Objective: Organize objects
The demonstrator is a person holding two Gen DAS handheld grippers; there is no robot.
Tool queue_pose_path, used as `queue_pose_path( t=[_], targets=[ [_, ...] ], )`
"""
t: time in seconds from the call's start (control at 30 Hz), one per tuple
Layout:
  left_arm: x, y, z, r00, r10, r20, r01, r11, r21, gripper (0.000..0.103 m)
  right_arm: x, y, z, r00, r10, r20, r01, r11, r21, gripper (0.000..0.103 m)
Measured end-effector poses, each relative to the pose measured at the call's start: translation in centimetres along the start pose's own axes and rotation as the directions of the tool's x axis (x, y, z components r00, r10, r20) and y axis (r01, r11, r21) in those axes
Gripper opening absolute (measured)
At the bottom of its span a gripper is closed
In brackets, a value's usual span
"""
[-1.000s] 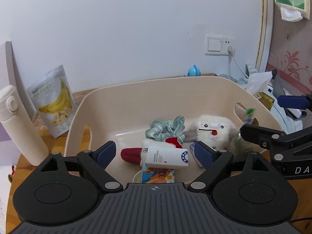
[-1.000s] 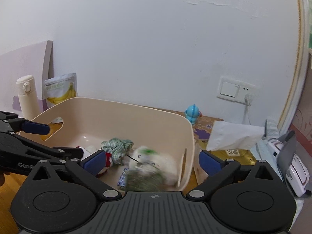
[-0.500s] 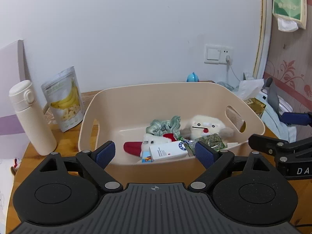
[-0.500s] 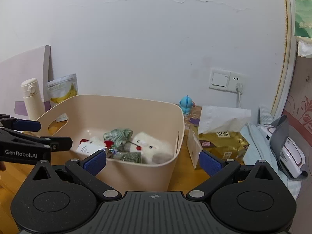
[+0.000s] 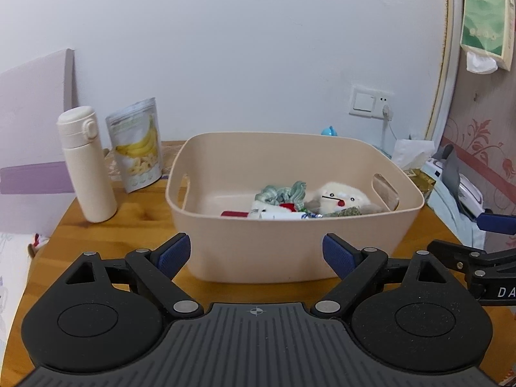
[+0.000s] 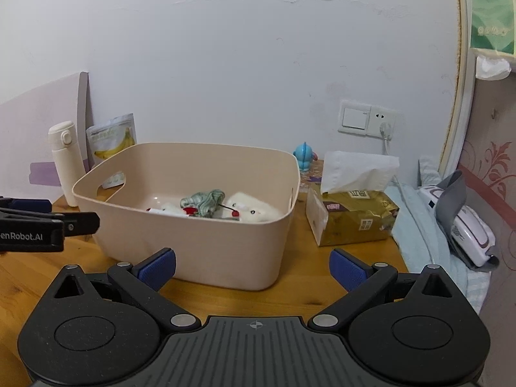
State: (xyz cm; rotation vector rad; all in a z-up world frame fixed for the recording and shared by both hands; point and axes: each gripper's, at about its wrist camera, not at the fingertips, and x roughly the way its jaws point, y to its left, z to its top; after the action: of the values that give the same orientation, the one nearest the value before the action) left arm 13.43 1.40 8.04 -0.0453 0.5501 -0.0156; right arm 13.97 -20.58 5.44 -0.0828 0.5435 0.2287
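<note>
A beige plastic bin (image 5: 290,248) (image 6: 200,245) stands on the wooden table. Inside lie a white plush toy (image 5: 338,195) (image 6: 254,211), a green scrunchie (image 5: 283,192) (image 6: 203,200), a white tube and small red items, partly hidden by the near wall. My left gripper (image 5: 256,254) is open and empty, held just in front of the bin. My right gripper (image 6: 253,266) is open and empty too, in front of the bin's right corner. Each gripper shows at the edge of the other's view.
A cream flask (image 5: 85,164) and a banana chip bag (image 5: 138,148) stand left of the bin. A gold tissue pack (image 6: 351,213) and a blue figurine (image 6: 304,154) are to its right. A white device (image 6: 467,229) lies on light blue cloth past the table's right edge.
Both grippers have drawn back and down from over the bin, so it now looks smaller and its near wall hides much of the contents. A dark green packet now lies by the plush toy.
</note>
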Motion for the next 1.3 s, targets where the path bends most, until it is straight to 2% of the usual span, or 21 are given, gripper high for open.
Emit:
queue_pose_path(
  t=[0.23, 0.4, 0.57, 0.97, 1.3],
  targets=[
    [-2.5, 0.4, -1.7, 1.000, 0.017, 0.000, -0.017, 1.000, -0.002, 0.091, -2.0, 1.2, -1.6, 1.000, 0.004, -0.003, -0.004, 1.000, -0.017, 0.103],
    [-4.2, 0.0, -3.0, 0.999, 0.048, 0.005, -0.048, 0.998, 0.033, 0.091, -3.2, 1.5, -2.7, 1.000, 0.013, 0.000, -0.013, 1.000, -0.003, 0.103],
    [-5.7, 0.0, -4.2, 0.999, 0.039, -0.002, -0.039, 0.999, 0.018, 0.091, -4.6, 1.7, -4.0, 1.000, 0.016, 0.005, -0.016, 1.000, 0.016, 0.103],
    [-8.0, -0.9, -7.0, 0.999, 0.051, 0.011, -0.052, 0.997, 0.050, 0.091, -7.3, 1.4, -6.4, 1.000, 0.027, -0.004, -0.026, 0.998, 0.058, 0.103],
    [-9.7, -1.5, -8.9, 1.000, 0.016, -0.008, -0.016, 0.999, 0.050, 0.091, -7.9, 1.2, -9.3, 0.999, 0.032, -0.006, -0.031, 0.997, 0.070, 0.103]
  ],
)
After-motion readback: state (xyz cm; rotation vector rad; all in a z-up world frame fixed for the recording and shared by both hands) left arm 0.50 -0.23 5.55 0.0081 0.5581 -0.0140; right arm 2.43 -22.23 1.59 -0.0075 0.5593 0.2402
